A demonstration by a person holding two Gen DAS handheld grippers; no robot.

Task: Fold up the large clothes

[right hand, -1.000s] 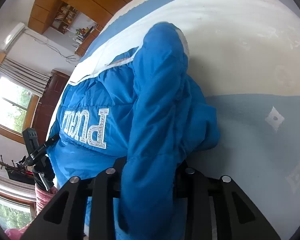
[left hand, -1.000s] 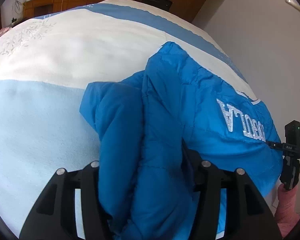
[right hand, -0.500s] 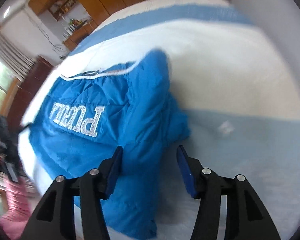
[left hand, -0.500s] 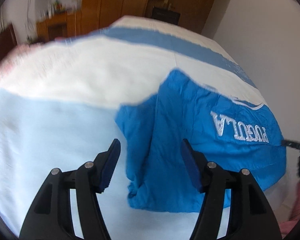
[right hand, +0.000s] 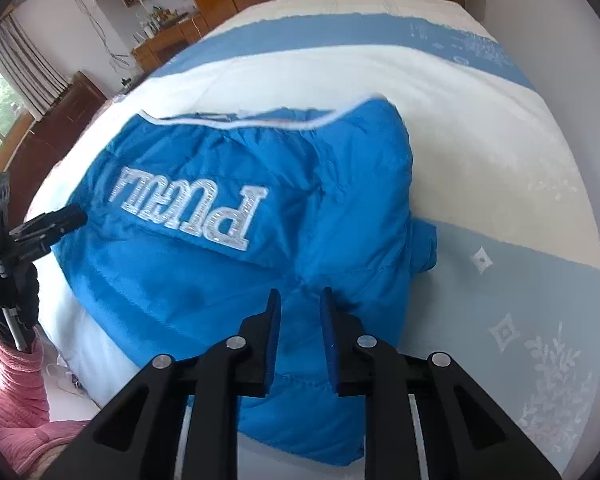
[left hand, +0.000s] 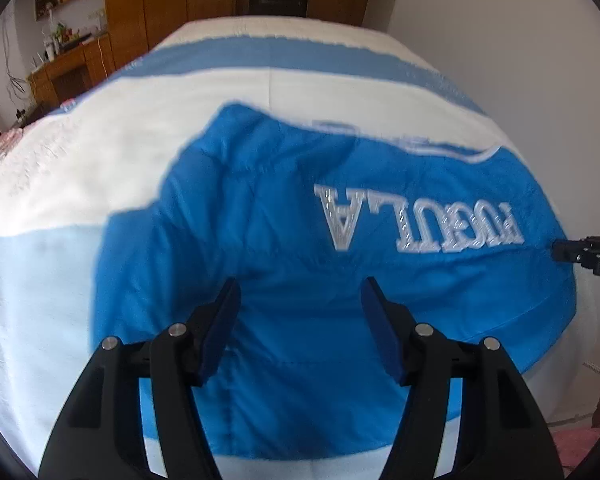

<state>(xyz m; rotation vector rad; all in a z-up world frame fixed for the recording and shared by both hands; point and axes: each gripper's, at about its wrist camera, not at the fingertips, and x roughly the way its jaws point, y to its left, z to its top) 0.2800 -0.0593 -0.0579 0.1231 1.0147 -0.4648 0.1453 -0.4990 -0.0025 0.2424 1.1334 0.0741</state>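
Black claw arms – blue pads, silver screws; pink knitted sleeve, black glove.

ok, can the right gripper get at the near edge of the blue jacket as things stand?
Probably yes. The right gripper hovers just over the jacket, nothing held and nothing lying between them. Its fingers are closing, though, so they would need to reopen first.
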